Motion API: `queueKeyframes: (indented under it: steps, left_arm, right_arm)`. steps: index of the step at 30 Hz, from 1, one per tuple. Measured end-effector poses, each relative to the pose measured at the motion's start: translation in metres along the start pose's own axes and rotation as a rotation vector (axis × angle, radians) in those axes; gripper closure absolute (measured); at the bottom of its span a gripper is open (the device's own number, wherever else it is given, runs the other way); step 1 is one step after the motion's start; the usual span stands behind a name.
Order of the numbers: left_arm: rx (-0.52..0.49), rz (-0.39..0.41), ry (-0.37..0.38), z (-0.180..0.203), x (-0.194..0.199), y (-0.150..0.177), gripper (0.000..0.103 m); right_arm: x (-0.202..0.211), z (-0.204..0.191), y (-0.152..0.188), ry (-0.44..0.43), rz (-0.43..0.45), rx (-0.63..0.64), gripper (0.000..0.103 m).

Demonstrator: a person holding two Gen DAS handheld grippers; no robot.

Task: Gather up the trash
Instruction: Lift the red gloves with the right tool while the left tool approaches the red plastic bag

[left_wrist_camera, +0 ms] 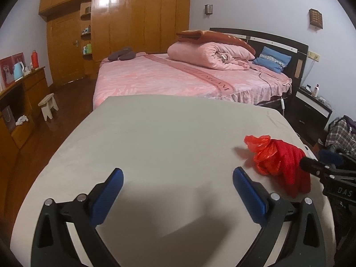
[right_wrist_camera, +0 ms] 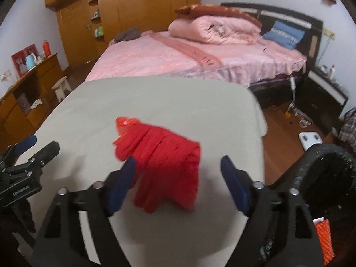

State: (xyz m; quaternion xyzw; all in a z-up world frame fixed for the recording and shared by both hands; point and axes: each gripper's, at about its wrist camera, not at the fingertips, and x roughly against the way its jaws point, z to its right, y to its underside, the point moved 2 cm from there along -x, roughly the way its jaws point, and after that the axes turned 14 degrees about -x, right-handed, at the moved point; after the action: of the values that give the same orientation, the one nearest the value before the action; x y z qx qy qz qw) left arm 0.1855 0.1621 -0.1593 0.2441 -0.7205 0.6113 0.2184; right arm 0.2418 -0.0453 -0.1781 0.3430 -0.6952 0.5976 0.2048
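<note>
A red bundle (left_wrist_camera: 282, 166) with a crinkled orange-red plastic end lies on the white table (left_wrist_camera: 155, 133), near its right edge. My left gripper (left_wrist_camera: 178, 172) is open over bare tabletop, with the bundle off to its right. In the right wrist view the red bundle (right_wrist_camera: 164, 162) lies between the blue pads of my right gripper (right_wrist_camera: 178, 162), which is open. The left pad overlaps the bundle's edge and the right pad stands apart from it. One black finger (left_wrist_camera: 308, 163) of the right gripper shows behind the bundle in the left wrist view.
A dark round bin (right_wrist_camera: 329, 166) stands below the table's right side, with something orange (right_wrist_camera: 323, 238) near it. A bed (left_wrist_camera: 178, 77) with pink covers lies beyond the table. A wooden dresser (left_wrist_camera: 24, 93) and small stool (left_wrist_camera: 47, 105) stand at the left, a nightstand (left_wrist_camera: 311, 109) at the right.
</note>
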Motion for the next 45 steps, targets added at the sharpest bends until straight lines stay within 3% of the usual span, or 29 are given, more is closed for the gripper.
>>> queueKeyframes:
  steps: [3, 8, 13, 15, 17, 20, 22, 24, 29, 32, 40, 41, 44, 45]
  left_arm:
    - [0.001, 0.001, 0.000, 0.001, 0.000, -0.001, 0.007]
    - [0.007, 0.002, -0.004, 0.001, -0.001, -0.003, 0.007]
    - [0.010, -0.001, -0.007, -0.001, -0.004, -0.002, 0.007]
    - [0.010, -0.004, -0.006, -0.002, -0.005, -0.003, 0.007]
    - [0.008, -0.007, -0.002, 0.000, -0.007, -0.002, 0.007]
    - [0.007, -0.009, 0.007, 0.003, -0.009, -0.002, 0.007]
    - [0.005, -0.006, 0.014, 0.005, -0.010, -0.004, 0.007]
    - [0.000, -0.004, 0.019, 0.008, -0.009, -0.004, 0.007]
    - [-0.004, 0.004, 0.029, 0.014, -0.008, -0.007, 0.007]
    - [-0.009, 0.006, 0.038, 0.019, -0.008, -0.008, 0.007]
    - [-0.033, 0.016, 0.072, 0.037, -0.009, -0.014, 0.007]
    - [-0.035, 0.017, 0.075, 0.039, -0.010, -0.015, 0.007]
    - [-0.035, 0.019, 0.086, 0.046, -0.012, -0.020, 0.007]
    - [-0.037, 0.019, 0.092, 0.049, -0.013, -0.022, 0.007]
  right_arm:
    - [0.000, -0.001, -0.003, -0.027, 0.025, 0.006, 0.020]
    - [-0.012, -0.013, -0.004, -0.083, -0.013, 0.055, 0.021]
    - [-0.031, -0.013, 0.000, -0.094, -0.095, 0.036, 0.050]
    - [-0.036, -0.009, 0.001, -0.115, -0.127, 0.013, 0.074]
    - [-0.033, -0.004, 0.001, -0.154, -0.139, -0.017, 0.085]
    - [-0.023, -0.001, -0.003, -0.207, -0.121, -0.051, 0.089]
    - [-0.016, 0.002, -0.005, -0.258, -0.124, -0.087, 0.090]
    - [-0.012, 0.003, -0.008, -0.254, -0.114, -0.082, 0.090]
    - [-0.007, 0.010, -0.010, -0.142, -0.072, -0.069, 0.090]
    - [-0.007, 0.018, -0.011, -0.120, -0.060, -0.094, 0.090]
    - [-0.023, 0.034, -0.001, -0.014, -0.099, -0.111, 0.085]
    - [-0.023, 0.036, 0.000, -0.007, -0.097, -0.117, 0.082]
    - [-0.020, 0.042, 0.000, 0.009, -0.083, -0.131, 0.055]
    - [-0.018, 0.043, -0.002, 0.008, -0.077, -0.135, 0.055]
